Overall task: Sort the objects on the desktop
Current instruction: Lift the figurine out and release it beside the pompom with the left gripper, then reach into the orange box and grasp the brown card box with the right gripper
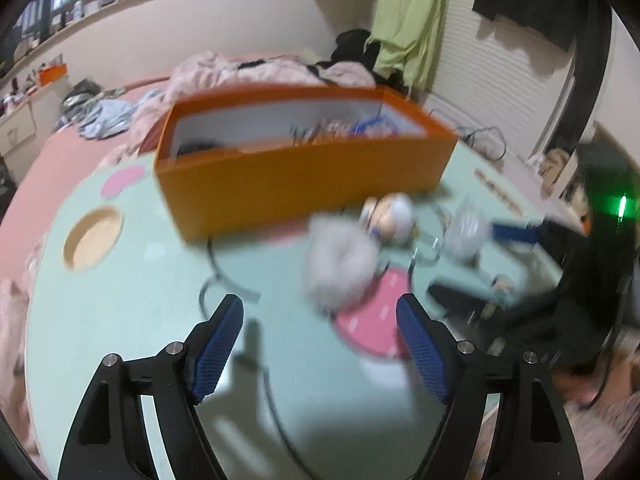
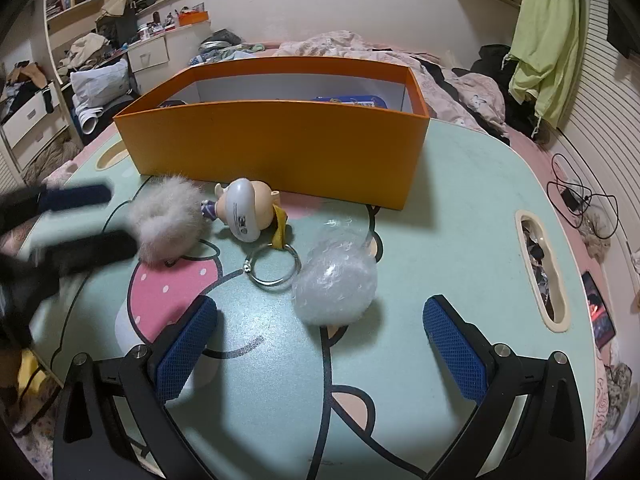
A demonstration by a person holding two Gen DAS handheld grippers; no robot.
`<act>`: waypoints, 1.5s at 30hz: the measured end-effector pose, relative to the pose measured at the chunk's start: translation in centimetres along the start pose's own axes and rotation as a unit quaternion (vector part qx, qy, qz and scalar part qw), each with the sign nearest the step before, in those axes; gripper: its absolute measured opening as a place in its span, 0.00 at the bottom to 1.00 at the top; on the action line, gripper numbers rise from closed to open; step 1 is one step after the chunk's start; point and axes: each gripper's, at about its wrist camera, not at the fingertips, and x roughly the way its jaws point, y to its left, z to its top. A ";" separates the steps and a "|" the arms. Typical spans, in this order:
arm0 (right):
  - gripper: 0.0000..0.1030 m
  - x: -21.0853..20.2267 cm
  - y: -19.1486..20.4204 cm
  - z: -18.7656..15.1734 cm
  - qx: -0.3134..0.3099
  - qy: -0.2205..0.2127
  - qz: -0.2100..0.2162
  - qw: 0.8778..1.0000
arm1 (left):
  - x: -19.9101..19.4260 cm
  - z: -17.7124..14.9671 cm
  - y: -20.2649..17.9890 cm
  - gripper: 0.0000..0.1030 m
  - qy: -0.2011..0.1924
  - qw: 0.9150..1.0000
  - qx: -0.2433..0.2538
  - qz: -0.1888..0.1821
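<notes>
An orange box (image 2: 276, 148) stands on the green table (image 2: 460, 216) and holds some items. In front of it lie a grey fluffy ring (image 2: 166, 216), a cartoon figure keychain (image 2: 246, 210) with a metal ring (image 2: 274, 266), and a ball of bubble wrap (image 2: 336, 286). My right gripper (image 2: 320, 344) is open and empty, just short of the bubble wrap. My left gripper (image 1: 320, 340) is open and empty, near the fluffy ring (image 1: 338, 262); in the right wrist view it appears blurred at the left (image 2: 104, 220), beside the fluffy ring. The box (image 1: 304, 184) fills the left wrist view's middle.
The table has a round cup hole (image 1: 94, 238) at its left and an oval slot (image 2: 540, 264) at its right. A bed with pink bedding (image 2: 400, 52) lies behind the table. Cables (image 2: 580, 196) and a phone (image 2: 598, 312) lie on the floor to the right.
</notes>
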 end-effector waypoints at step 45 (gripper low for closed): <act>0.68 -2.1 -4.0 0.7 0.085 -0.054 0.040 0.994 | 1.0 -1.2 -0.6 1.00 -0.001 0.999 0.041 0.026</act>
